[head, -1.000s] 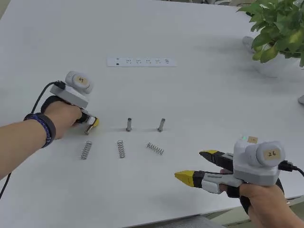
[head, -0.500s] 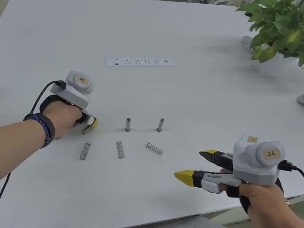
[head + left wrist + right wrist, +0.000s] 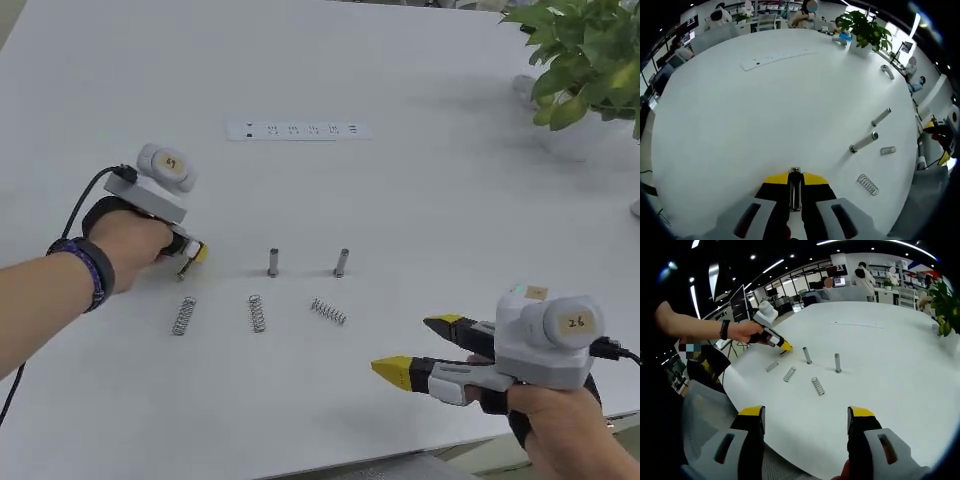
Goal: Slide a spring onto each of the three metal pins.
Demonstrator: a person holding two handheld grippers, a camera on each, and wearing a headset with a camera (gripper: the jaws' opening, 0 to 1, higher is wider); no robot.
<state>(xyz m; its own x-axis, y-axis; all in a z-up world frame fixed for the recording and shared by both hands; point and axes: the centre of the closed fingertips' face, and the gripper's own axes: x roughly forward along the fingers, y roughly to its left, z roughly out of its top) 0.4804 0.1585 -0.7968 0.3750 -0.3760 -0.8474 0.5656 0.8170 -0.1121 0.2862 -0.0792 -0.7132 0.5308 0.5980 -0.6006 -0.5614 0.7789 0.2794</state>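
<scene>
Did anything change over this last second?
Nothing visibly changed. The left gripper stays shut on one pin, the right gripper stays open, and the three springs and two standing pins are where they were.

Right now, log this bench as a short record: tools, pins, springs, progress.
left tool: shut on held pin
right tool: open, holding nothing
upright pins: middle pin, right pin, both bare
springs: left spring, middle spring, right spring, all lying on the table
progress: no spring on any pin yet
background: power strip, potted plant
</scene>
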